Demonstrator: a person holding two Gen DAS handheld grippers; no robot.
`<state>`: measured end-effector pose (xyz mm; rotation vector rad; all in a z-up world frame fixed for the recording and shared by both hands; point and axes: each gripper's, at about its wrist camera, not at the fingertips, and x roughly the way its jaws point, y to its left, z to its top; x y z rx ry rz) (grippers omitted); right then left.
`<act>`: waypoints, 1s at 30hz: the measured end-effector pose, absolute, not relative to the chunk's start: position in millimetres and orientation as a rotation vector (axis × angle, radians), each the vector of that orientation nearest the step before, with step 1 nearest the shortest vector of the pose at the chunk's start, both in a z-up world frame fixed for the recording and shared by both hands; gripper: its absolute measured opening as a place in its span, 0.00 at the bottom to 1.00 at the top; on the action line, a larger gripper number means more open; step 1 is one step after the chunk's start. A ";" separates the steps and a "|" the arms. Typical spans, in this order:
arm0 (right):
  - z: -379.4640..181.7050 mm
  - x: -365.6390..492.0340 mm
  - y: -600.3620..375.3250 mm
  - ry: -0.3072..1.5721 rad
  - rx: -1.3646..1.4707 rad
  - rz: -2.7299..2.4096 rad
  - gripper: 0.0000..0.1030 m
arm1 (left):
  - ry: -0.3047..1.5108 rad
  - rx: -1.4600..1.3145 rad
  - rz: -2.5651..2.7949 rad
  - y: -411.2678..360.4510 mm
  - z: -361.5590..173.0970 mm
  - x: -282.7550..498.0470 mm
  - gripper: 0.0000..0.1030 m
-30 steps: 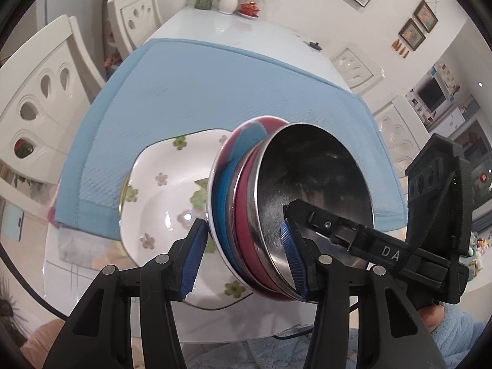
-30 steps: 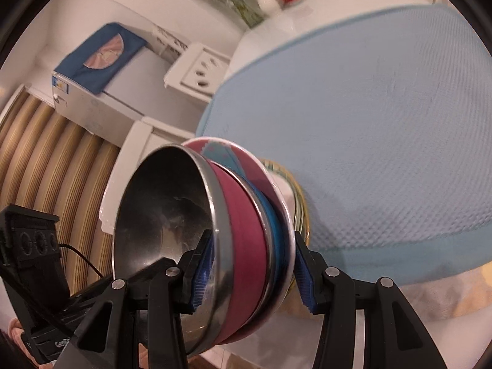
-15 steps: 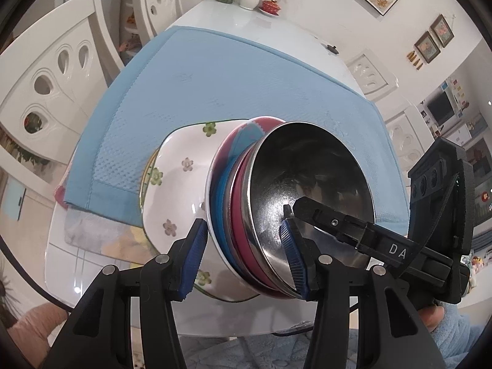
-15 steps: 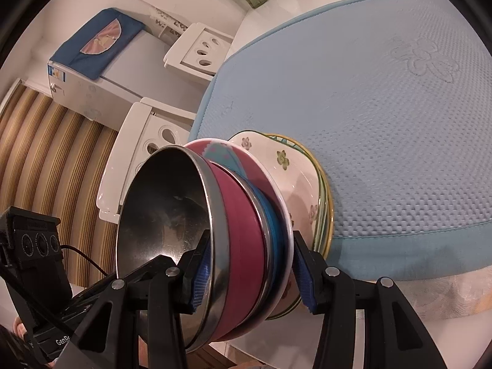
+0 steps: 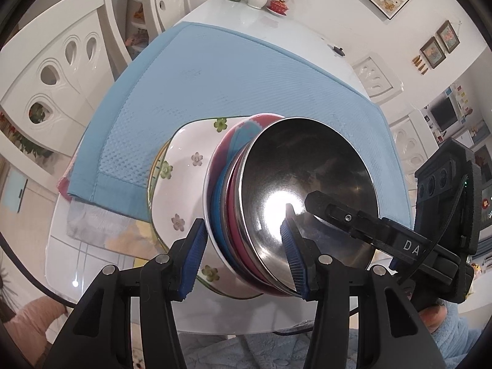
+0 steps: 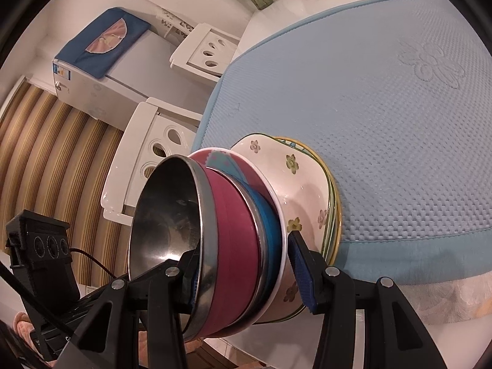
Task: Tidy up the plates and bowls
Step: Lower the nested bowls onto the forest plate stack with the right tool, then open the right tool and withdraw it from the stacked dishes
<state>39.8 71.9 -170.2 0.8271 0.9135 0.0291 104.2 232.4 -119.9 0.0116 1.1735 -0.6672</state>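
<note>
Tilted stack of nested bowls (image 5: 276, 203), steel one on top, clamped by left gripper (image 5: 243, 255) and right gripper (image 6: 249, 276) from opposite rims. Poised over floral plates (image 5: 181, 184) at the blue mat's (image 5: 215, 80) near edge on the worktop (image 5: 92, 264).

Steel bowl (image 5: 307, 181) nested in pink bowl (image 6: 236, 230), blue bowl (image 6: 270, 215) and white-rimmed bowl (image 5: 212, 215), stack tilted on edge, against floral plates (image 5: 181, 184) at mat's (image 5: 215, 77) near corner.

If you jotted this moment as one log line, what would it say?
left tool: shut on bowl stack | right tool: shut on bowl stack | below: floral dish on blue mat
</note>
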 end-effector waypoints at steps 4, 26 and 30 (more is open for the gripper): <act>-169.8 38.9 72.3 0.912 0.827 0.032 0.47 | 1.176 0.018 -0.663 233.7 -120.5 105.2 0.45; -163.7 38.5 81.7 0.920 0.790 0.060 0.50 | 1.159 -0.093 -0.675 255.7 -111.7 104.4 0.47; -155.3 35.6 83.0 0.914 0.740 0.053 0.51 | 1.131 -0.113 -0.656 265.8 -102.0 102.7 0.47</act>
